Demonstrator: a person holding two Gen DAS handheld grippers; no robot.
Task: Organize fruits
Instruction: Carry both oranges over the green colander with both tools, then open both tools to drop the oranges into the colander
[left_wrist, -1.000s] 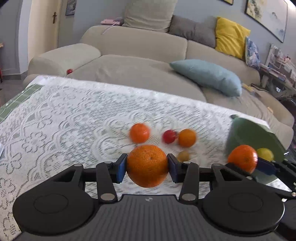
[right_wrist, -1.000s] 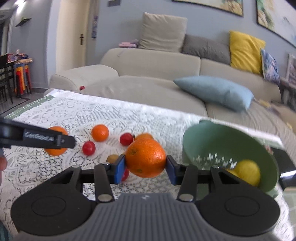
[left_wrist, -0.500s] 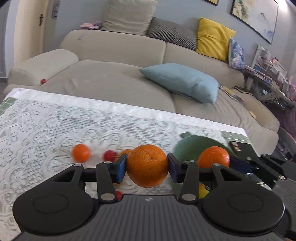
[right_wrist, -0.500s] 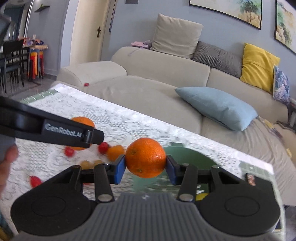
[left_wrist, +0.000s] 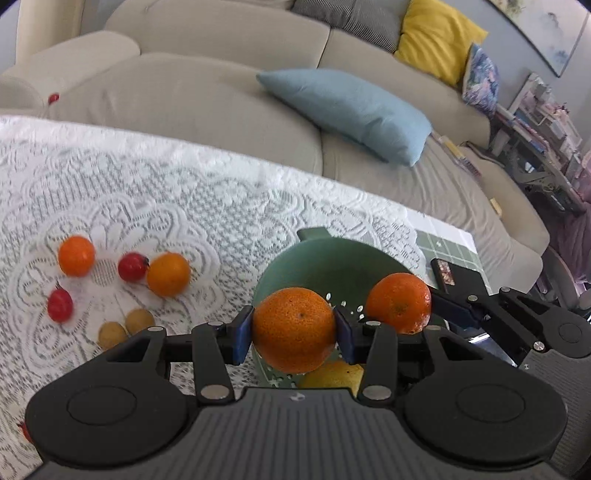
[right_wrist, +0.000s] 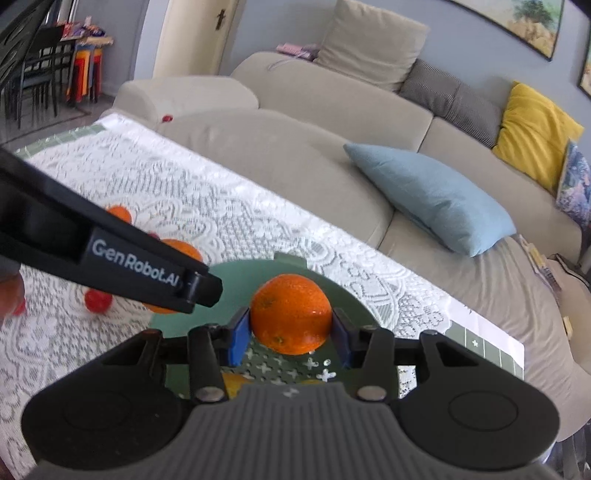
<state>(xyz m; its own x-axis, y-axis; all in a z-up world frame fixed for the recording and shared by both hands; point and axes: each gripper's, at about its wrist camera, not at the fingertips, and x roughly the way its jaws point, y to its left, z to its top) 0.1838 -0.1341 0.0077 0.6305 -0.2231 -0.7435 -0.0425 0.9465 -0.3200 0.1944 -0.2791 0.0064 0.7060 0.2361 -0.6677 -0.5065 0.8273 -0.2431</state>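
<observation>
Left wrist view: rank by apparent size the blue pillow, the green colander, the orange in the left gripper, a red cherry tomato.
1. blue pillow
2. green colander, partly hidden, so unsure against the pillow
3. orange, nearest the camera, so it looks enlarged
4. red cherry tomato

Beige sofa (right_wrist: 295, 147), blue cushion (right_wrist: 432, 195), yellow cushion (right_wrist: 532, 125), blue-grey wall (right_wrist: 461, 44)

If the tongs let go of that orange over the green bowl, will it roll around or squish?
The orange in the right tongs is round, so it would probably roll inside the green bowl. It looks firm: the pads pinch it without denting. Its pebbly skin likely helps grip.
</observation>
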